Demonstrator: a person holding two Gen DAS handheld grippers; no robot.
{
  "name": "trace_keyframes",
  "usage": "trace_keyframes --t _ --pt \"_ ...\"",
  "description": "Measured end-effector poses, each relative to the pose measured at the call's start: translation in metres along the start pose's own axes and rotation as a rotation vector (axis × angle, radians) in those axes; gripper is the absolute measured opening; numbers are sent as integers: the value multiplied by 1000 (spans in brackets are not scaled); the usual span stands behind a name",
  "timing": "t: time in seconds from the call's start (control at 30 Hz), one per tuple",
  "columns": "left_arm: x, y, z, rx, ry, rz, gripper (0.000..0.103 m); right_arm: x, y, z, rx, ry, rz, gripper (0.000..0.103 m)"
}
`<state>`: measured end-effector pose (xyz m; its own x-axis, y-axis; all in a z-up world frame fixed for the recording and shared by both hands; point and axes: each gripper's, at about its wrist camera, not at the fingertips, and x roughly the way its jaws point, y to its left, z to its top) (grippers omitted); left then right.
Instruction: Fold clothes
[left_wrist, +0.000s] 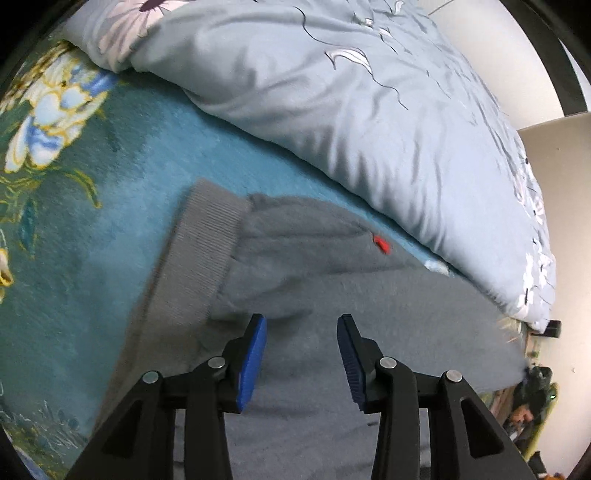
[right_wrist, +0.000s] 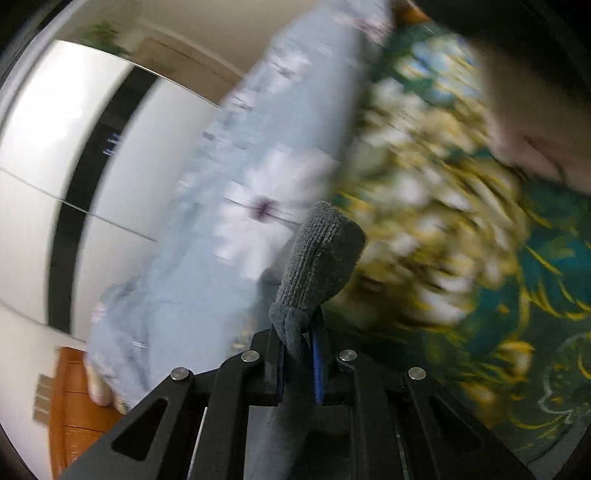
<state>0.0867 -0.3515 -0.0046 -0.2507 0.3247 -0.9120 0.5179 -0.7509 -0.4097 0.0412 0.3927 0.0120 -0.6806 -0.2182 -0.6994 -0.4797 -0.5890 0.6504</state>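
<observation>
A grey sweatshirt (left_wrist: 325, 288) with a ribbed hem (left_wrist: 207, 251) and a small red tag (left_wrist: 381, 244) lies spread on the teal flowered bedspread (left_wrist: 110, 206). My left gripper (left_wrist: 302, 328) hovers just above the grey cloth, open, with nothing between its blue pads (left_wrist: 255, 354). In the blurred right wrist view my right gripper (right_wrist: 300, 343) is shut on a grey ribbed cuff (right_wrist: 321, 254) of the sweatshirt, which sticks up past the fingertips while the sleeve hangs down between the fingers.
A pale blue flowered duvet (left_wrist: 351, 96) is bunched along the far side of the bed, right behind the sweatshirt. A white wardrobe (right_wrist: 48, 155) and a wooden drawer unit (right_wrist: 74, 406) stand beyond the bed. A blurred hand (right_wrist: 535, 122) shows at the upper right.
</observation>
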Motion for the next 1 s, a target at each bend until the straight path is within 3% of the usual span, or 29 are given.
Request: trace_keyframes --t 0.13,0.27,0.37,0.47,0.57,0.67,0.8,1.0 --pt "-7 6 1 2 -14 43 47 20 -25 -20 -16 75 -95 12" --pt "-20 22 11 -1 -58 85 47 12 -19 -12 -19 64 -74 12" --pt "-29 34 18 -5 -81 103 50 -6 2 5 -78 -8 -10 12" --pt "-31 44 15 -26 -72 117 51 1 10 8 -138 13 -111 12" --pt "-32 57 9 -60 -60 121 51 9 9 5 -142 51 -155 12" --pt "-33 63 -5 -82 -60 119 51 7 16 5 -166 69 -178 18" --pt "-45 74 -13 -81 -78 112 52 -13 31 7 -211 38 -188 47" --pt "-45 87 -40 -73 -108 85 53 -67 27 -10 -202 -4 -115 51"
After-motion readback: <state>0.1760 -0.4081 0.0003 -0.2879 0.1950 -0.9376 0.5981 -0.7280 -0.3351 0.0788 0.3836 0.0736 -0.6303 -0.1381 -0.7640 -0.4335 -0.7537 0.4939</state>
